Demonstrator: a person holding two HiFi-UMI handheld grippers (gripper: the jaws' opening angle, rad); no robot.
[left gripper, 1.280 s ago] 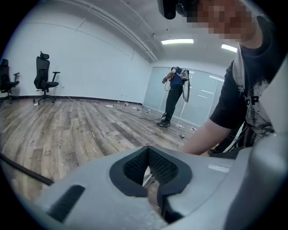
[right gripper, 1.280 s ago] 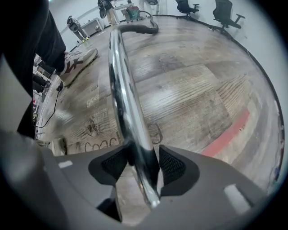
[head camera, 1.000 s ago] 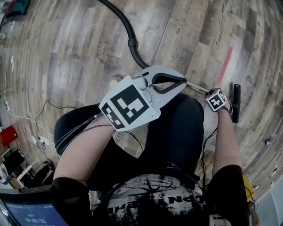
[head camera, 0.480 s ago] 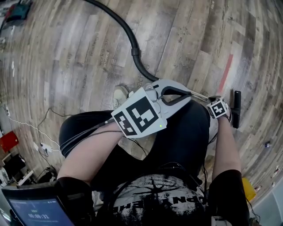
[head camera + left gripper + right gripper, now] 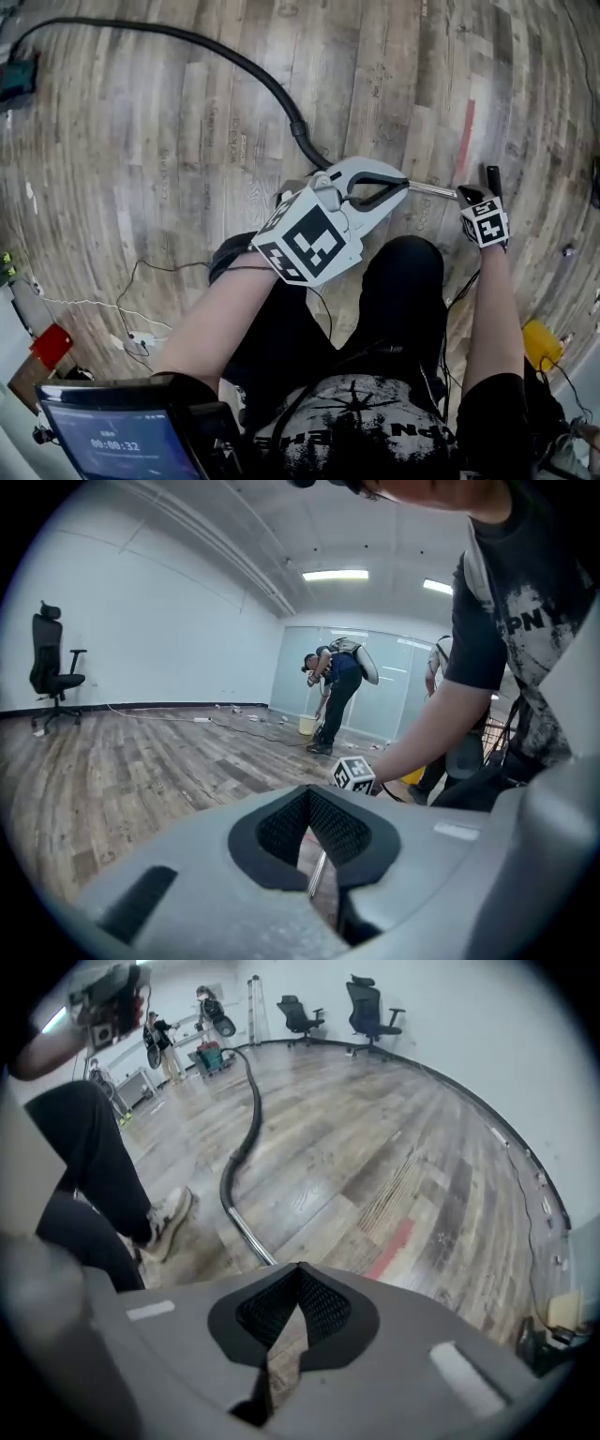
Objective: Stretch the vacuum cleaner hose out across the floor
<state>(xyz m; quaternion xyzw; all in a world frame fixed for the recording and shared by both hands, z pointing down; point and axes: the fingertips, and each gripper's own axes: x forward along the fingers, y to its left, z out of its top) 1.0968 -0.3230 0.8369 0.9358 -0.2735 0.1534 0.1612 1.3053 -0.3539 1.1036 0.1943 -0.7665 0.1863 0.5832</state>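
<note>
Hose: the black, thick, flexible hose (image 5: pixel 298 131) lies on the wood floor (image 5: pixel 141 141). In the head view it enters at the upper left edge, arcs along the top and bends down toward the middle. It forms one long curve, not a straight line.
Hose end: it thickens where it joins a thin shiny metal tube (image 5: pixel 433 191). The tube runs rightward from under the left gripper (image 5: pixel 403 187) toward the right gripper (image 5: pixel 483 216).
Hose from the right gripper view: it (image 5: pixel 253 1115) snakes down from the upper left in a loose S. The tube (image 5: pixel 248 1237) slips behind the top of the jaws at frame centre.
Left gripper: it sits mid-frame in the head view with its jaws (image 5: pixel 309 799) closed pad against pad. The tube (image 5: pixel 319 872) shows through the gap behind them, lower down and not pinched.
Right gripper: it sits centre right, pointing steeply down, with its jaws (image 5: pixel 300 1274) together. Only planks show through the gap.
Black bar: a short black bar (image 5: pixel 491 178) lies just above the right gripper, beside a red stripe (image 5: pixel 464 141). Whether it joins the tube cannot be told.
Open room: bare planks stretch across the left and top of the head view. In the right gripper view they reach the white wall (image 5: pixel 487 1035) on the right.
Edges: office chairs (image 5: pixel 368 1002) stand at the top against the wall. A power strip (image 5: pixel 141 340) and a red box (image 5: pixel 49 345) lie at lower left in the head view.
Near the tube: a shoe (image 5: pixel 167 1218) stands just left of it.
Far side: a person bending over (image 5: pixel 336 682) stands well apart, near a glass partition.
</note>
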